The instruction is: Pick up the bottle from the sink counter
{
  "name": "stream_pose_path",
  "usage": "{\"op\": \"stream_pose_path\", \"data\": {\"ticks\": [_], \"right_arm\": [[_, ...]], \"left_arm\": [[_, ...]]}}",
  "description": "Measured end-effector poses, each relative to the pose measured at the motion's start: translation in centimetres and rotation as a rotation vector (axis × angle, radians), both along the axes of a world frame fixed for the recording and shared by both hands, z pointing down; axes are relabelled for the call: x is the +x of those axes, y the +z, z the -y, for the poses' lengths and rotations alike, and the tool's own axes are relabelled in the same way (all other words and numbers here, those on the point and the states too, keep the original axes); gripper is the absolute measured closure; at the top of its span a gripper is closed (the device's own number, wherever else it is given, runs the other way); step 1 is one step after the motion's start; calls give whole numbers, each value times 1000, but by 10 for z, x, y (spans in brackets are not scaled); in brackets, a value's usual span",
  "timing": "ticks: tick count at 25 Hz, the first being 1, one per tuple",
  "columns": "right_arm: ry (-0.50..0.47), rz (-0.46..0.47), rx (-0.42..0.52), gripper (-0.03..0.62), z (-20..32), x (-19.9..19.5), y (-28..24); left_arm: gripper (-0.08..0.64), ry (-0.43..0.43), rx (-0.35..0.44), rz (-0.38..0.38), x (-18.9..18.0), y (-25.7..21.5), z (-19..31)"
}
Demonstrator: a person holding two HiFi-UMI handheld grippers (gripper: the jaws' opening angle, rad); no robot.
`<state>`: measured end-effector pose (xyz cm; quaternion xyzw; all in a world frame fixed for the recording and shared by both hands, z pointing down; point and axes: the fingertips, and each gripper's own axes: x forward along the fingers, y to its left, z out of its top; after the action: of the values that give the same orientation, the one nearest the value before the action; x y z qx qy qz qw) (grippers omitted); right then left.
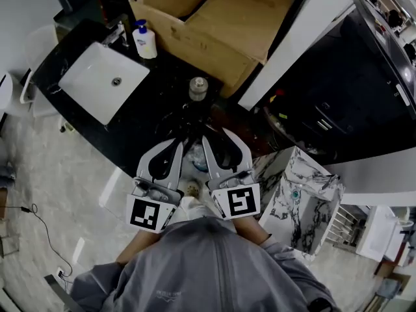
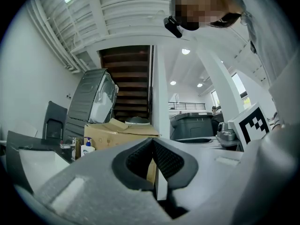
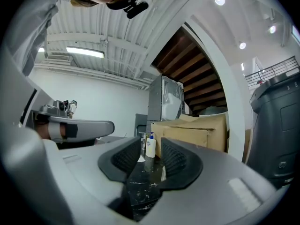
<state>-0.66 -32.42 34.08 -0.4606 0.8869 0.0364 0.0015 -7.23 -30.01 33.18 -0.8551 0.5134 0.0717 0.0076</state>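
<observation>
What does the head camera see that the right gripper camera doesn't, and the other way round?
Only the head view: the black-and-white marker squares on the left gripper and the right gripper, and the marbled cabinet.
Only the right gripper view: the ceiling light, the dark bin, and its own jaws standing apart, gripping nothing.
Both: the pump bottle, the cardboard box and the black counter.

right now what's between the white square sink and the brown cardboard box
The blue-topped white pump bottle, standing on the black counter; the head view shows it.
</observation>
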Motion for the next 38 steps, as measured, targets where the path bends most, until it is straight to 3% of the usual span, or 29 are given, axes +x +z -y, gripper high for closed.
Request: {"op": "stream_pose_path", "data": {"ticks": [9, 14, 24, 32, 38], "right_arm": [[8, -41, -62, 442, 55, -7, 36], [24, -49, -52, 430, 79, -14, 44], [62, -56, -92, 414, 117, -25, 81], [63, -76, -128, 399, 152, -25, 122], [37, -96, -185, 337, 170, -31, 154]], "left_arm": [[561, 42, -39, 22, -6, 27, 57], [561, 67, -86, 39, -10, 41, 82], [561, 166, -119, 36, -6, 64, 118], [561, 160, -179, 40, -3, 99, 148], [561, 160, -197, 32, 1, 115, 163]]}}
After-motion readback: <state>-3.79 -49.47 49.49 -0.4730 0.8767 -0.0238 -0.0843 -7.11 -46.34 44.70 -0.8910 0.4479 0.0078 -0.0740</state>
